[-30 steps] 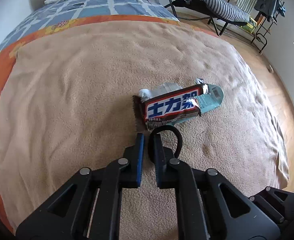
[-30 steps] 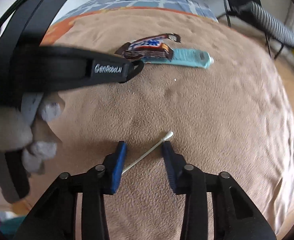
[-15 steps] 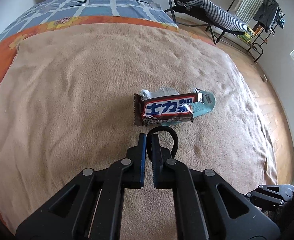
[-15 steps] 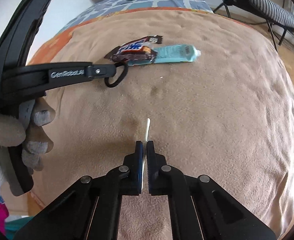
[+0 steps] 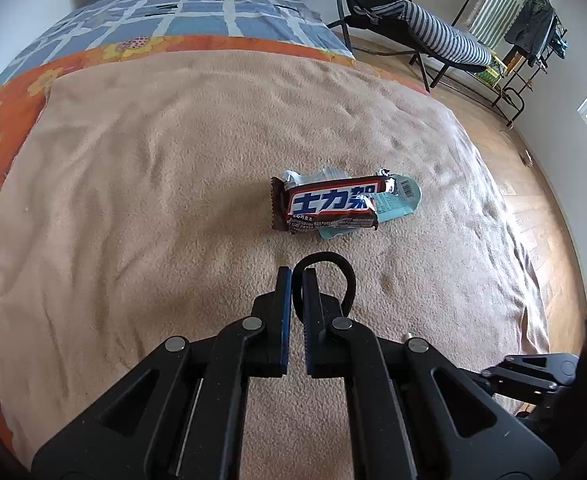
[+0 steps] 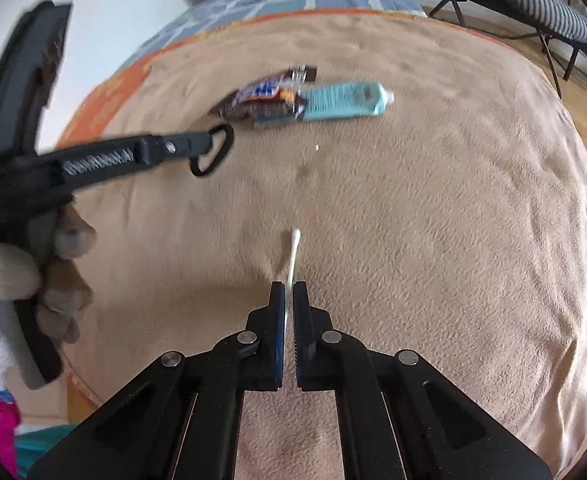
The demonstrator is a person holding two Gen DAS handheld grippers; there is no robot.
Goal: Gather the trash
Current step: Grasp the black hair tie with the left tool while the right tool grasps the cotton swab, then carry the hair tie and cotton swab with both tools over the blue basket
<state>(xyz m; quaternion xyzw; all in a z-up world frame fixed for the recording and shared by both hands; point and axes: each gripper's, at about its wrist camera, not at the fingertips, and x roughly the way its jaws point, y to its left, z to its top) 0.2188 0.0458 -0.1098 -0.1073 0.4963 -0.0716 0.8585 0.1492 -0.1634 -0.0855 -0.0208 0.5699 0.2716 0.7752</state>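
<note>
The right wrist view alone shows the cotton swab [image 6: 293,254]: a thin white stick with a padded tip, its shaft clenched between the right gripper [image 6: 288,292] fingers, the tip projecting toward 12 o'clock over the blanket [image 6: 453,220]. That view also shows the left gripper [image 6: 209,148] from the side at 10 o'clock, held by a gloved hand [image 6: 49,264], blurred.

The left wrist view alone shows the left gripper [image 5: 296,280] from behind, jaws clamped on a black elastic loop [image 5: 333,268] that bulges to its right. At 12 o'clock lies a brown candy wrapper [image 5: 329,206], crinkled foil, partly over a flat teal tube [image 5: 401,200]; both rest on the blanket, apart from either tool.

The blanket is tan, napped fleece, mildly rumpled, with wide bare area all round the trash. Its right edge drops to wooden floor [image 5: 533,184]; a striped folding chair [image 5: 433,28] stands at 1 o'clock.
</note>
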